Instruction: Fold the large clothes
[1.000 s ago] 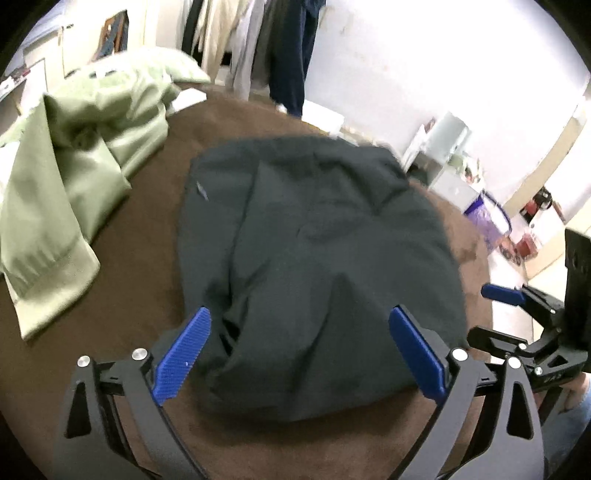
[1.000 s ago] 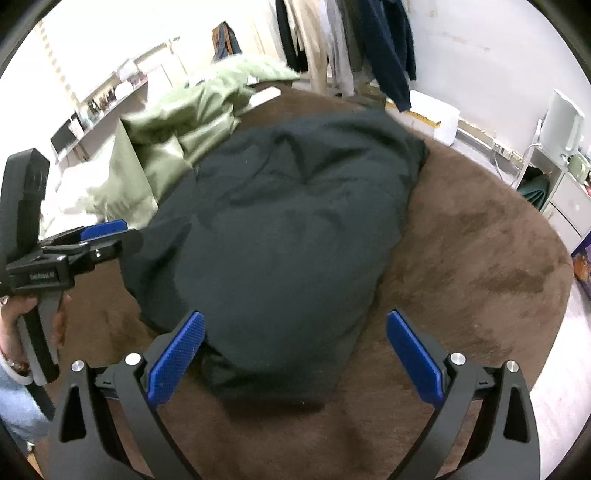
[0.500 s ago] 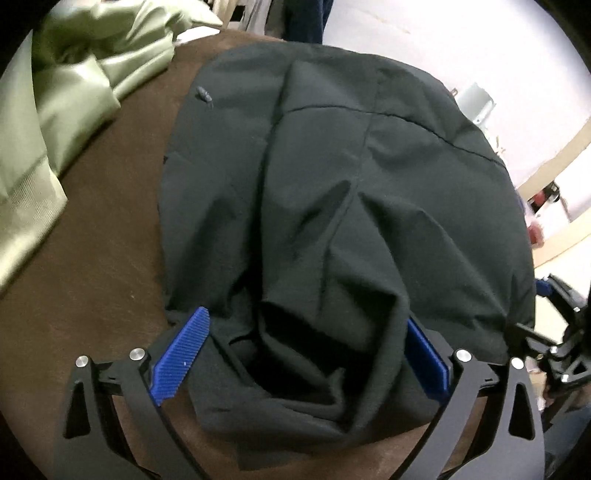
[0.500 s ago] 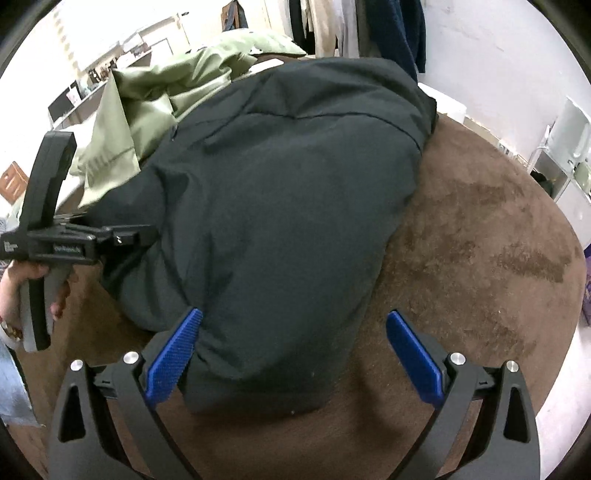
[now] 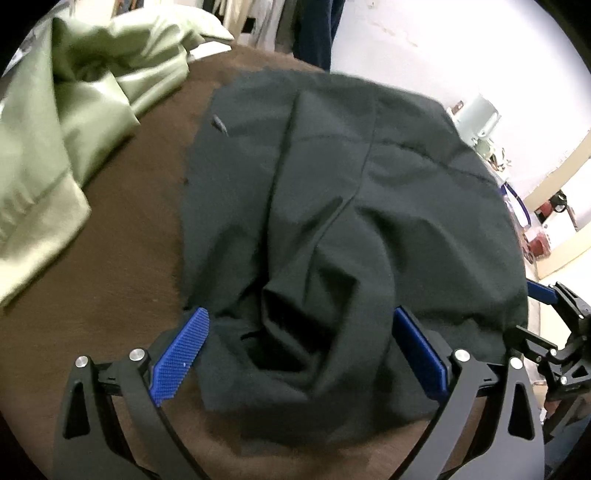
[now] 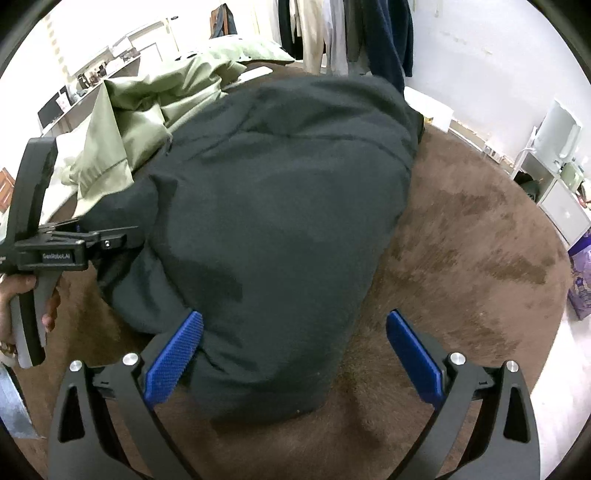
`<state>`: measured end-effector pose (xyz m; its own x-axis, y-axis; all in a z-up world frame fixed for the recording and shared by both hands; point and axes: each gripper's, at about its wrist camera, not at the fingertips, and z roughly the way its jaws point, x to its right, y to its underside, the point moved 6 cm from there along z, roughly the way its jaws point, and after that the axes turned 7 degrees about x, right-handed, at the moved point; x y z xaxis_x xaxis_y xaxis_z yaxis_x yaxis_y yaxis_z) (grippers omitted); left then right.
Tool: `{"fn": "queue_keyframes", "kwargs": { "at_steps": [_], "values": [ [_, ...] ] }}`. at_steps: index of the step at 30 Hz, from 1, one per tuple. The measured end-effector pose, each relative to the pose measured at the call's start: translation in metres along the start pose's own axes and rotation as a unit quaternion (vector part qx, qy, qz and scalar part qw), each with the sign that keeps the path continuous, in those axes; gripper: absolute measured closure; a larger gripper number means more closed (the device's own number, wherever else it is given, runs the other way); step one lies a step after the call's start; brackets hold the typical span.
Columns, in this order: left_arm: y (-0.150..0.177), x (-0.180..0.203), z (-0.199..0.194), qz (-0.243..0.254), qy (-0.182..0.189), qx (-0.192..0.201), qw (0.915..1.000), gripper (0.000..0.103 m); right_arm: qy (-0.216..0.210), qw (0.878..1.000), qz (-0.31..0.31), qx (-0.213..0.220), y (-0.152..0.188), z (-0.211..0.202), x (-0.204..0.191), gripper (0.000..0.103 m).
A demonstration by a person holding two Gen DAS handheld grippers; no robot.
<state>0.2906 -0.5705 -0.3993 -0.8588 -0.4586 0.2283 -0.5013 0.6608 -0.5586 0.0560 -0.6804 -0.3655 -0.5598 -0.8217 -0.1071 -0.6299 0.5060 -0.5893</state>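
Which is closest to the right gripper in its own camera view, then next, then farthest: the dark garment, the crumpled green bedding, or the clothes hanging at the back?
1. Dark green-black garment, between the open fingers.
2. Crumpled pale green bedding, upper left.
3. Hanging clothes, along the back wall.

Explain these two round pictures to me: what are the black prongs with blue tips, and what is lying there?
No robot here: a person holds a hand tool in each hand, each with a camera looking along its two fingers. One picture comes from the left gripper, the other from the right gripper. Both stand open, holding nothing, at the near edge of a dark garment spread on a brown surface. A crumpled light green cloth lies beside it. In the right view you can see the person's hand gripping the left tool.
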Motion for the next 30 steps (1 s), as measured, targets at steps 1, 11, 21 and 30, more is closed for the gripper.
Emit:
{"fn": "queue_keyframes", "kwargs": {
  "at_steps": [1, 11, 21, 30],
  "values": [
    [-0.002, 0.002, -0.006, -0.001, -0.002, 0.002, 1.0000, 0.007, 0.003, 1.000, -0.003, 0.001, -0.003, -0.005, -0.002, 0.006],
    [-0.014, 0.024, -0.082, 0.016, -0.018, 0.000, 0.9997, 0.006, 0.021, 1.000, 0.013, 0.014, -0.029, -0.082, -0.025, 0.006],
    [-0.009, 0.039, -0.184, 0.048, -0.050, -0.008, 0.9976, 0.006, 0.056, 0.998, 0.021, 0.025, -0.034, -0.183, -0.054, 0.006],
    [0.022, 0.061, -0.259, 0.057, -0.026, -0.003, 0.9980, 0.006, 0.065, 0.997, 0.034, 0.029, -0.014, -0.259, -0.085, 0.006]
  ]
}}
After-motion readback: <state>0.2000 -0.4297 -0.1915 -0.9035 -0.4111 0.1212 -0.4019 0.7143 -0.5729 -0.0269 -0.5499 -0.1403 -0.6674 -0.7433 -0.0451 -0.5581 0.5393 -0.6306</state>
